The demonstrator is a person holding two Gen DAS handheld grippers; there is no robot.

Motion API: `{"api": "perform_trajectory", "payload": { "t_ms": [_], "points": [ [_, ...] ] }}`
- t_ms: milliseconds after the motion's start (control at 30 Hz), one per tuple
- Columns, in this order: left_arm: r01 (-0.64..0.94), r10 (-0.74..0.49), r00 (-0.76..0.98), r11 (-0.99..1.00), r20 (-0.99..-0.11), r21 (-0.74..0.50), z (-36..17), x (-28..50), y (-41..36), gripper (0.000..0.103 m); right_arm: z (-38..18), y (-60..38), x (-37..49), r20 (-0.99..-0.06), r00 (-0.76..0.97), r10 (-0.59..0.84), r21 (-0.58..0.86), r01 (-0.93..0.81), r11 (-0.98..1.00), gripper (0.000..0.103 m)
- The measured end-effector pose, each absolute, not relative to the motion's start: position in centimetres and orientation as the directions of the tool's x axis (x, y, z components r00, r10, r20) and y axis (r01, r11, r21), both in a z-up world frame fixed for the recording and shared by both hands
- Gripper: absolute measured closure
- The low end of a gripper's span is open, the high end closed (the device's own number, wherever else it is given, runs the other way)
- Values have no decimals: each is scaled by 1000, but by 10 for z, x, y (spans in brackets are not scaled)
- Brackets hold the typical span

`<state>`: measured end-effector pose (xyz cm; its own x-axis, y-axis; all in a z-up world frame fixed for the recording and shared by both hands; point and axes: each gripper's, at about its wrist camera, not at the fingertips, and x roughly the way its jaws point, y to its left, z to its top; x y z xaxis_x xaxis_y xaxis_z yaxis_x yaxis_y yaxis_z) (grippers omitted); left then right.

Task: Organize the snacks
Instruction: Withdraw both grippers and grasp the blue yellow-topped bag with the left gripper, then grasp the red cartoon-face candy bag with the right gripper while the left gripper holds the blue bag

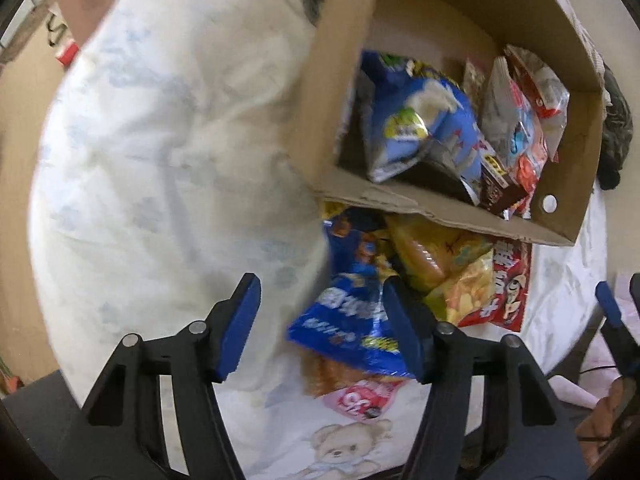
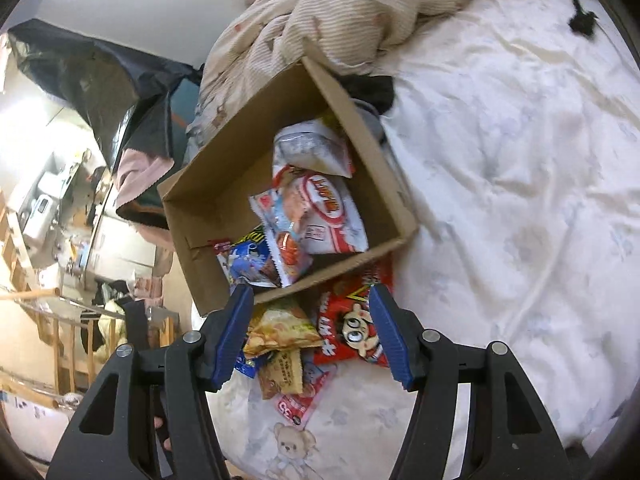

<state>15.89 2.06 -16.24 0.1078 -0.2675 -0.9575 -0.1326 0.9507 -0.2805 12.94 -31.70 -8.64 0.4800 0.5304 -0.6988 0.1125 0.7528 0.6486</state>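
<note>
An open cardboard box (image 1: 440, 216) (image 2: 200, 248) lies on the bed. It holds a blue bag (image 1: 412, 120), a red-and-white bag (image 2: 324, 208) and other snack packs. In front of the box lies a loose pile: a blue snack bag (image 1: 352, 312), a yellow bag (image 1: 460, 280) (image 2: 280, 328), a red bag (image 1: 508, 288) (image 2: 348, 320) and a pink packet (image 1: 360, 396) (image 2: 296, 404). My left gripper (image 1: 320, 320) is open and points steeply down. Its right finger is at the blue bag's edge and its left finger is over the white bedding. My right gripper (image 2: 312, 332) hangs open above the yellow and red bags.
A bulky white pillow or duvet (image 1: 180, 160) rises left of the box. A striped beige blanket (image 2: 340, 12) is heaped behind the box, beside a dark garment (image 2: 372, 88). The white bed sheet (image 2: 520, 160) spreads to the right. Cluttered shelves (image 2: 60, 200) stand beyond the bed's left edge.
</note>
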Motion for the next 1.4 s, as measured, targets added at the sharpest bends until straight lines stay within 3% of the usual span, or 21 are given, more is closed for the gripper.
{"api": "perform_trajectory", "payload": {
  "t_ms": [200,333,467,667,900,1000,1067,1400],
  "points": [
    [-94,-274,83,955,-958,-281,-178,169,4,44,-88,-320,127,-713,485,506,629,122,768,39],
    [-85,-295,63,950,-953,-299,-182,169,3,74,-91,-317,128,-727,477,495,612,122,781,39],
    [-55,-279,93,957,-956,-284,-166,159,9,80,-92,-315,128,-730,469,496,610,122,783,39],
    [-97,-271,122,954,-955,-284,-132,127,27,80,-100,-308,130,-757,437,486,588,130,798,40],
    [-19,-213,242,974,-947,-224,-83,92,31,80,-136,-300,138,-809,330,487,565,207,798,39],
    [-20,-218,292,972,-931,-234,-73,93,34,80,-159,-291,144,-837,272,474,534,224,815,24],
    [-30,-241,311,964,-919,-262,-71,94,33,80,-177,-286,148,-853,234,467,516,236,824,21],
    [-60,-249,337,957,-908,-285,-70,100,44,79,-206,-262,171,-803,206,559,594,219,774,21]
  ]
}}
